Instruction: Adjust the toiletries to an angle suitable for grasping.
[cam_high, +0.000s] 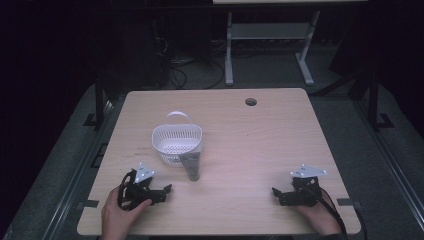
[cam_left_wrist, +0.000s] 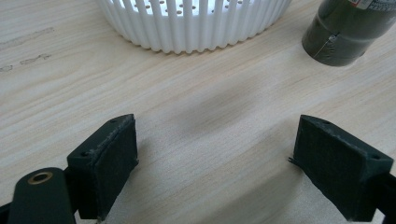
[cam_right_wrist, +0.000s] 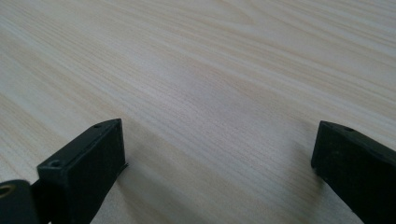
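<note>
Dark can stands on the table, touching the near-right side of the white basket; in the left gripper view the can sits just right of the basket, both ahead of the jaws. Landmark = basket. Nearest the table's front edge: left gripper, near-left of the basket and close to the can, jaws wide apart, nothing between them, just bare wood in the left gripper view. Right gripper is well off to the near-right of the basket, also by the front edge, jaws spread wide and holding nothing; the right gripper view has plain wood grain between the pads. A hand wraps each gripper from the bottom edge. Basket: slotted wall, perforated floor, loop handle on its far side, looks empty. Beyond the basket, far-right: round cable hole in the tabletop. Past the table's far edge: grey desk frame and loose cables on the dark floor.
</note>
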